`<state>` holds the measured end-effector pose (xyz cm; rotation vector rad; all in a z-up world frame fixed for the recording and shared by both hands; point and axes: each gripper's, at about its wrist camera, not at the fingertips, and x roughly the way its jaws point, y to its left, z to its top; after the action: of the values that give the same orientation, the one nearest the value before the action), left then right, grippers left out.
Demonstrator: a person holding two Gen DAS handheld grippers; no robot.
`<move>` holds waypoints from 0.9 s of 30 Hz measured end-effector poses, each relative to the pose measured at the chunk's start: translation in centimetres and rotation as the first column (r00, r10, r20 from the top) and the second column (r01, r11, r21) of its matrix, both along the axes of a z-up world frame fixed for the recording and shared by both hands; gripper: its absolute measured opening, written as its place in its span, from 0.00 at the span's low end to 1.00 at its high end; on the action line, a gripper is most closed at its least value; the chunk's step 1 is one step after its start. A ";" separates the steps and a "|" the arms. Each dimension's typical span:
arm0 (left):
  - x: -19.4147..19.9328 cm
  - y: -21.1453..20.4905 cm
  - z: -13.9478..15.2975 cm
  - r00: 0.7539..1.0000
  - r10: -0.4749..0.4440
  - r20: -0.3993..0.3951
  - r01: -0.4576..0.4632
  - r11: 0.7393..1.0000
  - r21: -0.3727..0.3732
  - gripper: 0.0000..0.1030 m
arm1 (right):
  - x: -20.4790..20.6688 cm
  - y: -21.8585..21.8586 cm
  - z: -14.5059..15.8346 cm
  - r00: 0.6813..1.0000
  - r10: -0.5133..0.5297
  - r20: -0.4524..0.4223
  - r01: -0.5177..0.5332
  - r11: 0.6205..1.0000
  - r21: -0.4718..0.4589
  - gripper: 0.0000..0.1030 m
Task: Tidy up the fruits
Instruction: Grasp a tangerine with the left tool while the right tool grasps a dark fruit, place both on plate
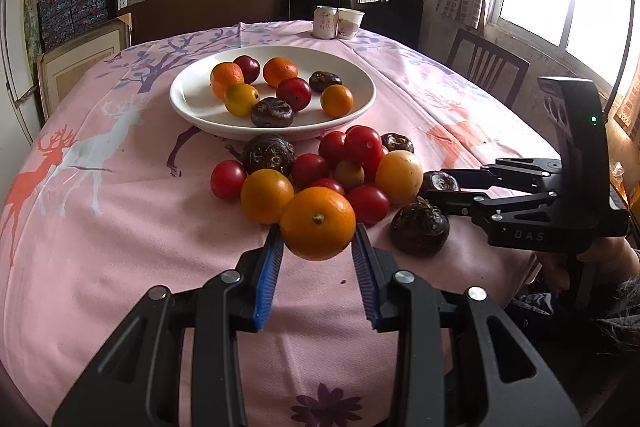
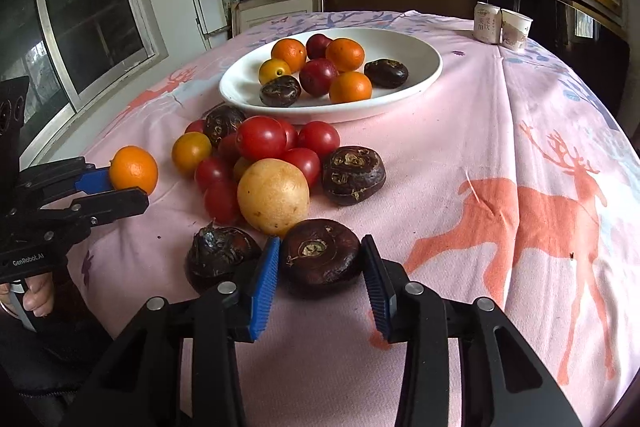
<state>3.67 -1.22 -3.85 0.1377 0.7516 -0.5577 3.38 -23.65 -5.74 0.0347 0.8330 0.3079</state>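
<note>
A white bowl [image 1: 188, 107] [image 2: 424, 75] holds several oranges, red fruits and dark water chestnuts. In front of it a pile of loose fruit lies on the pink cloth: red tomatoes [image 1: 362, 143], a yellow fruit [image 2: 273, 195], dark water chestnuts [image 2: 354, 174]. My left gripper [image 1: 318, 239] is shut on an orange [image 1: 318, 223] [image 2: 133, 169] at the pile's near edge. My right gripper [image 2: 320, 255] [image 1: 440, 189] has its blue pads touching both sides of a water chestnut [image 2: 320, 256] that rests on the cloth. Another water chestnut [image 2: 222, 257] lies just left of it.
A can [image 1: 325, 22] and a paper cup [image 1: 350, 23] stand at the table's far edge. A dark chair [image 1: 486, 65] stands at the right by the window. Shelves of boxes fill the back wall. The pink deer-print cloth [image 2: 520, 147] covers the table.
</note>
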 end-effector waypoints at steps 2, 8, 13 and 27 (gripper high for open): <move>0.2 0.1 0.5 1.000 -0.001 0.007 0.001 1.000 -0.010 0.33 | -0.2 -0.8 0.8 1.000 -0.010 0.012 0.009 0.999 0.044 0.40; 2.6 -0.2 2.7 0.999 0.005 0.043 -0.004 1.000 -0.028 0.33 | 1.6 -3.4 5.0 0.996 -0.044 0.081 0.032 0.990 0.138 0.40; 7.7 -0.3 3.5 0.998 0.051 0.034 -0.050 0.998 -0.037 0.33 | 6.7 -4.5 6.7 0.993 -0.086 0.076 0.073 0.985 0.158 0.40; 13.5 -0.8 2.6 0.992 0.124 0.010 -0.124 0.992 -0.005 0.57 | 12.2 -3.3 5.1 0.992 -0.110 0.063 0.101 0.986 0.131 0.45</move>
<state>17.19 -2.02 -1.27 0.0889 0.7437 -0.4397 15.56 -26.95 -0.63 0.1857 0.7384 0.2609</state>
